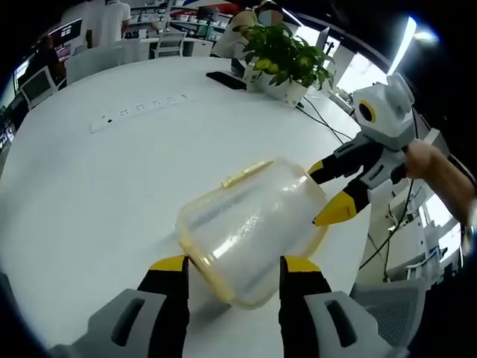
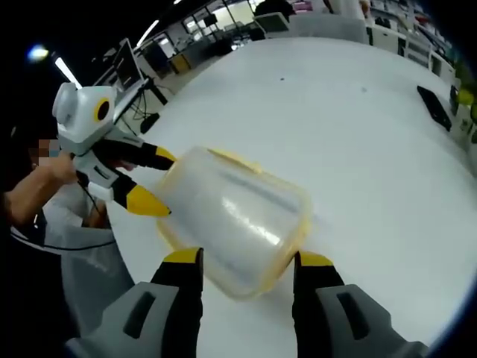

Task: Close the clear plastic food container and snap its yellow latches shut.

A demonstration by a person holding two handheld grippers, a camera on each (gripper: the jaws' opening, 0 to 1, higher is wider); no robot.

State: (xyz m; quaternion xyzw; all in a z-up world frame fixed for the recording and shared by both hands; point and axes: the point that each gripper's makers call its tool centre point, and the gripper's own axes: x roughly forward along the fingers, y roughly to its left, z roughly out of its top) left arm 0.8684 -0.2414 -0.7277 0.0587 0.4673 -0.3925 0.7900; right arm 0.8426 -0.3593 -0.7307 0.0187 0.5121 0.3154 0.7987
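Honestly, no brand or label can be read anywhere: the clear plastic food container (image 1: 250,224) is frosted and bare, and the white power strip (image 1: 138,110) lying farther off on the table carries no writing I can make out.

My left gripper (image 1: 235,270) has its jaws spread wide, one yellow tip on each side of the container's near end, and I cannot tell whether they touch its rim. The container lies on the round white table (image 1: 89,194), close to the edge, its lid with the yellow rim seated on top and one yellow latch (image 1: 247,174) sticking out along the far side.

From my right gripper view, my right gripper (image 2: 250,262) is likewise spread open, its tips flanking the opposite end of the container (image 2: 235,216) without clamping it. In each view the other gripper comes in from the side with its yellow tips at the container's edge, held by a hand (image 1: 431,164).

Around it: a potted plant (image 1: 283,56) with green leaves stands at the far side of the table, a dark flat device (image 1: 226,80) lies beside it, and cables (image 1: 328,123) trail over the table edge. Chairs and desks fill the room beyond.
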